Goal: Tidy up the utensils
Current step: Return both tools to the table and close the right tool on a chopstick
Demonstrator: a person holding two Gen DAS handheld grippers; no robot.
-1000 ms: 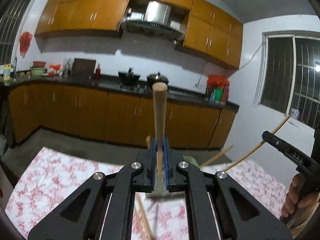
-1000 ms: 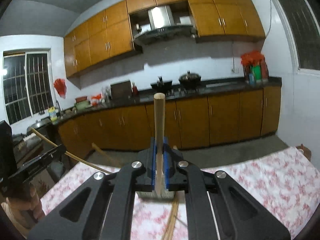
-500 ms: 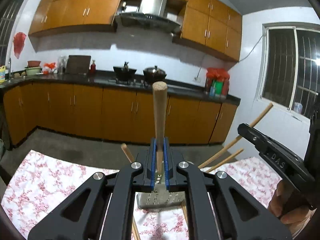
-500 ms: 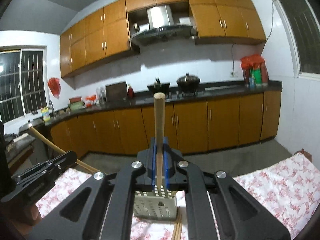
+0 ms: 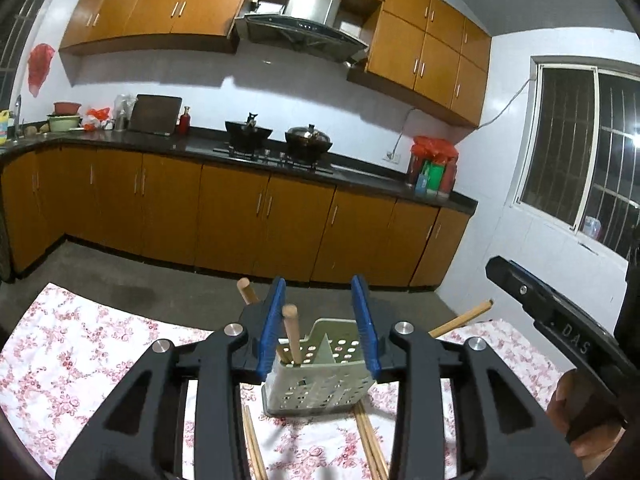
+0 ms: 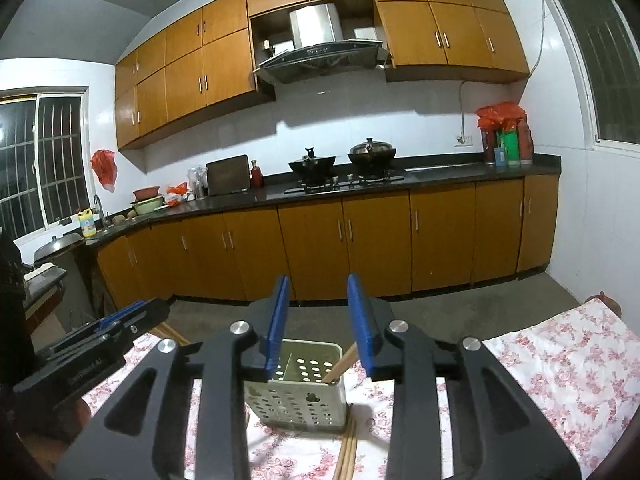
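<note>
A pale green perforated utensil holder (image 5: 320, 376) stands on the floral tablecloth (image 5: 72, 360); it also shows in the right wrist view (image 6: 298, 388). My left gripper (image 5: 320, 320) is open just above it, jaws wide apart and empty. A wooden handle (image 5: 291, 332) stands in the holder's left compartment, with another wooden handle (image 5: 248, 291) behind my left finger. My right gripper (image 6: 319, 320) is open above the holder and empty. A wooden handle (image 6: 340, 366) leans in the holder's right compartment. Chopsticks (image 5: 370, 436) lie on the cloth by the holder's base.
More chopsticks (image 5: 252, 444) lie left of the holder. Another wooden stick (image 5: 460, 318) pokes out to the right behind my right finger. The other gripper shows at the right edge (image 5: 560, 320) and at the left edge (image 6: 80, 356). Kitchen cabinets (image 5: 240, 216) stand beyond the table.
Both grippers have opened and let go of their wooden-handled utensils, which now stand in the holder. Both grippers have come down close over the holder.
</note>
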